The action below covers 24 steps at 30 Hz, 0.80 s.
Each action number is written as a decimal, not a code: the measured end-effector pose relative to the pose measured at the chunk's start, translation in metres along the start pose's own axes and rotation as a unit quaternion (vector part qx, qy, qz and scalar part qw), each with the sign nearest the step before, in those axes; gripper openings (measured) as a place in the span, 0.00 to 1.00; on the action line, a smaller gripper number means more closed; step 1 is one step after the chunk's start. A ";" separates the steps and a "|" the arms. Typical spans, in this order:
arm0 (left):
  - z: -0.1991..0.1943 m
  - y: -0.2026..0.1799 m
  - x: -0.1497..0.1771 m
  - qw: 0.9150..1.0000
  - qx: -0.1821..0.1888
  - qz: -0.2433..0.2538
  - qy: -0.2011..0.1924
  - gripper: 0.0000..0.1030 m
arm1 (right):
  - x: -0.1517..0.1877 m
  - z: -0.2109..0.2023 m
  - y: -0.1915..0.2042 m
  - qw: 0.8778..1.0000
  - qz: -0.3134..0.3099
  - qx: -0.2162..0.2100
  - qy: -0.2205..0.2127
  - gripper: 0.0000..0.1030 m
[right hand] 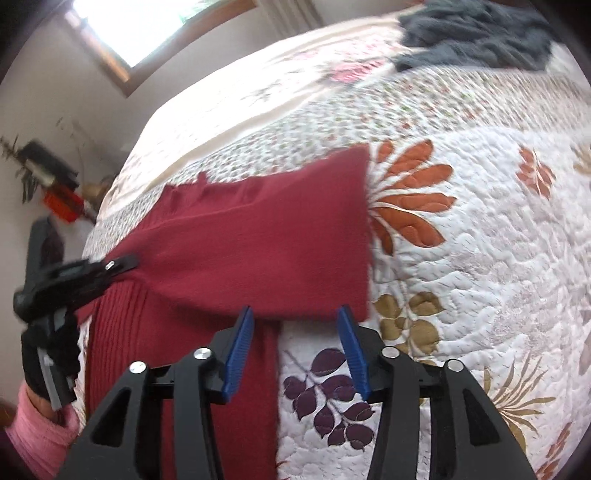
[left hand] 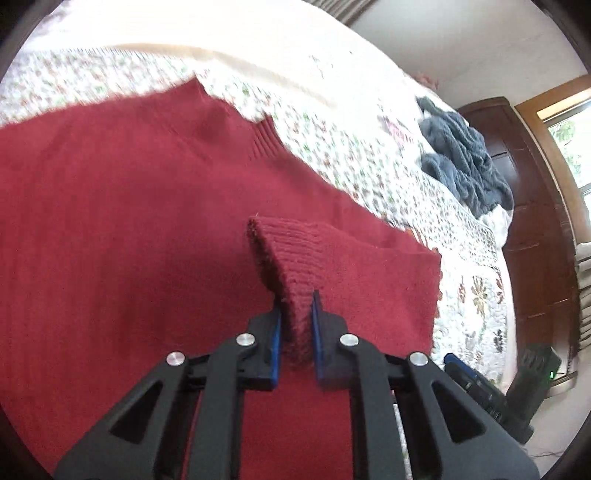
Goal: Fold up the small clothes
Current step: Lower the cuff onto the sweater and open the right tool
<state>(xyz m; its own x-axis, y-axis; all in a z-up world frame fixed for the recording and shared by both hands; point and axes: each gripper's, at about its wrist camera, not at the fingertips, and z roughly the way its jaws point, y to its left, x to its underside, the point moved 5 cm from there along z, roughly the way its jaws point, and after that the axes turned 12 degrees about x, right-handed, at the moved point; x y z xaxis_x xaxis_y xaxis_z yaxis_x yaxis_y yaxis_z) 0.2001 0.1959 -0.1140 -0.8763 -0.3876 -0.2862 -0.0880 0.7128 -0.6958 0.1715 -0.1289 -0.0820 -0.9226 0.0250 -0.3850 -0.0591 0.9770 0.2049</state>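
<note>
A dark red knit sweater (left hand: 122,206) lies spread on a floral quilted bedspread (left hand: 362,155). My left gripper (left hand: 297,314) is shut on its ribbed sleeve cuff (left hand: 288,254), which stands lifted above the sweater's body. In the right wrist view the sweater (right hand: 266,236) lies partly folded. The left gripper (right hand: 92,271) shows at its left edge, held by a gloved hand (right hand: 48,362) with a pink sleeve. My right gripper (right hand: 295,347) hangs open just above the sweater's near edge, its blue pads (right hand: 238,354) holding nothing.
A crumpled blue-grey fleece garment (left hand: 469,158) lies further along the bed and appears as a dark heap (right hand: 476,33) at the top right. A dark wooden wardrobe (left hand: 532,206) stands beyond the bed. A window (right hand: 147,26) and shelf clutter (right hand: 51,181) are at the left.
</note>
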 end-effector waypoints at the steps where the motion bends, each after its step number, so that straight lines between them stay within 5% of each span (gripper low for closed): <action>1: -0.005 0.003 -0.004 1.000 -0.006 0.001 -0.007 0.11 | -0.003 0.004 -0.004 1.000 0.011 -0.003 0.006 0.49; 11: -0.075 0.060 -0.036 0.995 -0.060 -0.014 -0.077 0.10 | -0.018 0.050 0.007 0.996 0.055 -0.046 0.052 0.60; 18: -0.072 0.100 -0.035 0.994 -0.090 -0.024 -0.058 0.10 | -0.023 0.073 0.039 0.995 0.031 -0.059 0.069 0.60; 22: -0.055 0.120 -0.034 0.992 -0.120 -0.013 -0.038 0.11 | -0.019 0.088 0.048 0.996 -0.001 -0.011 0.086 0.31; 24: -0.048 0.133 -0.033 0.991 -0.132 -0.016 -0.024 0.13 | -0.015 0.094 0.047 0.996 -0.011 0.010 0.090 0.26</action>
<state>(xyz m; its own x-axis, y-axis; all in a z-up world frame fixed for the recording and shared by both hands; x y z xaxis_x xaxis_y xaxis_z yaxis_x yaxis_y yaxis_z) 0.1941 0.3318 -0.1657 -0.8475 -0.4362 -0.3024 -0.2425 0.8250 -0.5105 0.2181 -0.0633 -0.1515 -0.9747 -0.0328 -0.2213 -0.0738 0.9810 0.1796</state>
